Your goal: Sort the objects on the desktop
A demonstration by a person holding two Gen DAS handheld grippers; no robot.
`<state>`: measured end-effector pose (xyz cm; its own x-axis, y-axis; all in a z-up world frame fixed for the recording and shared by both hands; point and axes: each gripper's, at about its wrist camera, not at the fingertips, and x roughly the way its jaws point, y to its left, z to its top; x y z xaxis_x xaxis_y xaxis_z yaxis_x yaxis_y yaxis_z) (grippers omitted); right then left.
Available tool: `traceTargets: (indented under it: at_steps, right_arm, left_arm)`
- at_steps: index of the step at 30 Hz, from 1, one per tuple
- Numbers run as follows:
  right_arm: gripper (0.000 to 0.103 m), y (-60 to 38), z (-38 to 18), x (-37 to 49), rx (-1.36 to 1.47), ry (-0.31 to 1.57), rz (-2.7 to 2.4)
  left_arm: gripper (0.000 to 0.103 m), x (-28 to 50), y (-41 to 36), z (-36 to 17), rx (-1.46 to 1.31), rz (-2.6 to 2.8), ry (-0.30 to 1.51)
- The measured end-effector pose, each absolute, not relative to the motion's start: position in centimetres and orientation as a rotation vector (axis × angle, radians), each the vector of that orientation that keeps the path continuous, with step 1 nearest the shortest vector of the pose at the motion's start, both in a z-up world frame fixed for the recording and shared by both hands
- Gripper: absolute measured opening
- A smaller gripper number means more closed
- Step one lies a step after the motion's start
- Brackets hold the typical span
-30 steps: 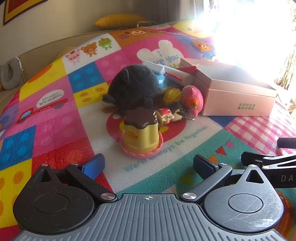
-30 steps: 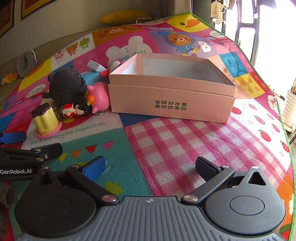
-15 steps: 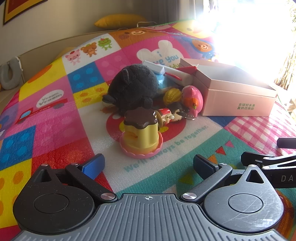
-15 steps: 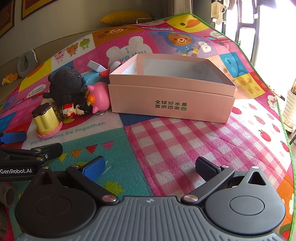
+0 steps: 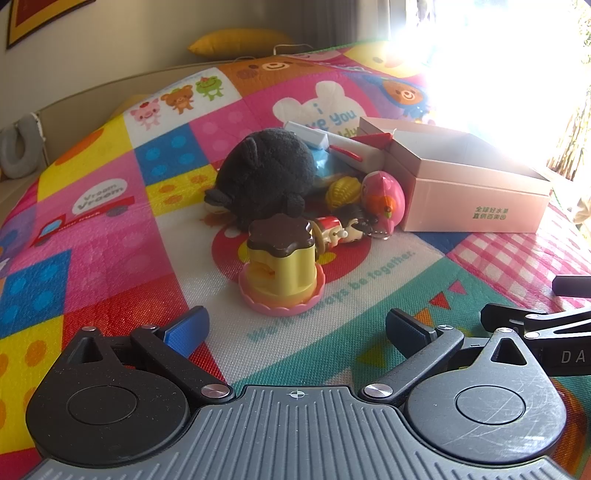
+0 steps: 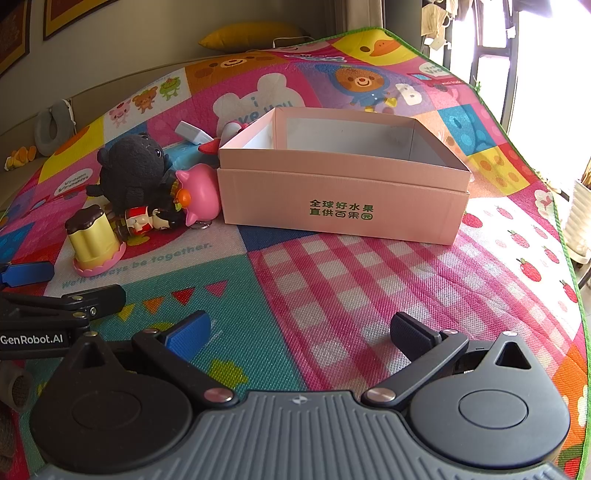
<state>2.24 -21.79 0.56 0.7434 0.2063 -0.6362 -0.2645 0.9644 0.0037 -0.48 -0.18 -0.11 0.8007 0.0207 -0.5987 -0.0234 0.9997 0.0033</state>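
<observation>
A pile of toys lies on a colourful play mat. Nearest my left gripper stands a yellow pudding toy with a brown top on a pink base. Behind it sit a black plush, a small red figurine, a pink pig toy and a yellow shell-like piece. An open pink box, empty inside, stands right of the pile. My left gripper is open, short of the pudding toy. My right gripper is open over the checked patch, in front of the box.
A white and blue flat item and a red-edged white piece lie behind the plush. A yellow cushion and a grey neck pillow rest beyond the mat. Strong window glare fills the right of the left wrist view.
</observation>
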Motion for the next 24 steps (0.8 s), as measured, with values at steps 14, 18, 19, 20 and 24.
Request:
traceTargets:
  at_steps: [14, 18, 19, 20, 24]
  right_arm:
    - [0.103, -21.77, 0.66, 2.07, -0.089, 0.685, 0.259]
    - [0.103, -21.76, 0.65, 2.09, -0.089, 0.684, 0.260]
    - [0.103, -21.78, 0.71, 2.02, -0.089, 0.684, 0.260]
    - [0.103, -21.77, 0.72, 2.01, -0.089, 0.684, 0.260]
    - [0.103, -21.79, 0.73, 2.01, -0.089, 0.684, 0.260]
  left_arm:
    - [0.103, -0.51, -0.15, -0.14, -0.005, 0.024, 0.641]
    - [0.103, -0.51, -0.14, -0.13, -0.005, 0.023, 0.640]
    - [0.103, -0.51, -0.16, -0.07, -0.005, 0.023, 0.640]
    - [0.103, -0.51, -0.17, -0.07, -0.005, 0.023, 0.640]
    - [0.103, -0.51, -0.18, -0.07, -0.005, 0.023, 0.640]
